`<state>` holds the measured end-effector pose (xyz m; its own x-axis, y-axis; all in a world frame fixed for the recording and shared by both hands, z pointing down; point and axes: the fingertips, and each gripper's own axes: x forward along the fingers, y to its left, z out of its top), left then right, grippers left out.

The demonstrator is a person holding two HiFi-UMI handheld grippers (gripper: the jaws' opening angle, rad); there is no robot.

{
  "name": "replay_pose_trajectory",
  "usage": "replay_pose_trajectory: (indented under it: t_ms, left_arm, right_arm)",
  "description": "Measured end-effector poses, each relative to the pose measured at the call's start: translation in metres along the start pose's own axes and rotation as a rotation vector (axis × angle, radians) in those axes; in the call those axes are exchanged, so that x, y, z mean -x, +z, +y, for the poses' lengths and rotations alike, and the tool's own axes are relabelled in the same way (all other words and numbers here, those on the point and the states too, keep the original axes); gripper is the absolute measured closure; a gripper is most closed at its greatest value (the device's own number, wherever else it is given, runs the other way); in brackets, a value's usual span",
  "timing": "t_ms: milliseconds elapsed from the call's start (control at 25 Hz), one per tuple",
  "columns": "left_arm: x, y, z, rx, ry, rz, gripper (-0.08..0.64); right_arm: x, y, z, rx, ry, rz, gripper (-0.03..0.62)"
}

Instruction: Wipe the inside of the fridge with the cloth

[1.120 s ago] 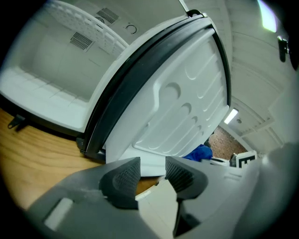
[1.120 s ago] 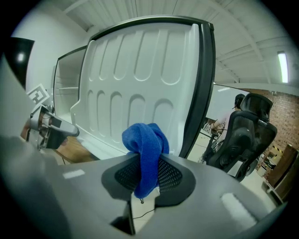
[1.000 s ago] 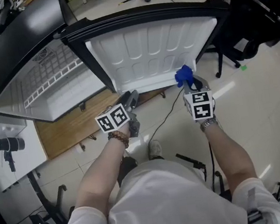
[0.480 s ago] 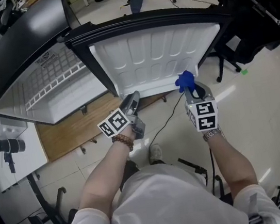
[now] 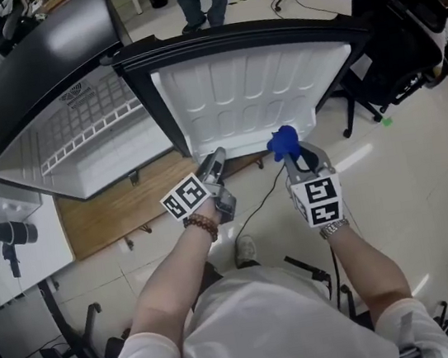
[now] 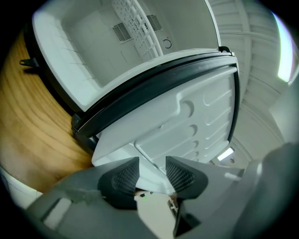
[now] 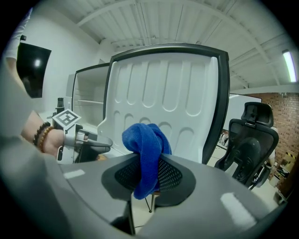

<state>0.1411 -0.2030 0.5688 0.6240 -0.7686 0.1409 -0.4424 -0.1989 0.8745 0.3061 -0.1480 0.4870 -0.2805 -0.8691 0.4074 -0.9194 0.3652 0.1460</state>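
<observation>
Two grippers sit by the open fridge door (image 5: 249,95). Right gripper (image 5: 294,155) is clamped on the blue cloth (image 5: 283,141), near the door's lower edge. Left gripper (image 5: 215,160) has jaws wide, gripping nothing; door's bottom corner shows btwn them, contact unclear. Best approach, imo: steady door w/ left, carry cloth into fridge interior (image 5: 93,139), wipe w/ even pressure.
</observation>
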Motion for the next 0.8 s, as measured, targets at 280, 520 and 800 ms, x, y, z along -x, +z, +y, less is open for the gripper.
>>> replay_pose_trajectory:
  t_ms: [280,520,800]
  left_arm:
    - [-0.004,0.006,0.006,0.134,0.002,-0.092,0.394]
    - [-0.001,0.009,0.006,0.111,0.001,-0.117,0.49]
    - [0.013,0.006,-0.003,0.075,-0.043,-0.096,0.506]
  right_arm:
    - [0.003,-0.005,0.019,0.025,0.033,0.029,0.525]
    - [0.002,-0.007,0.027,0.029,0.05,0.038,0.525]
    - [0.001,-0.003,0.046,0.023,0.094,0.024,0.525]
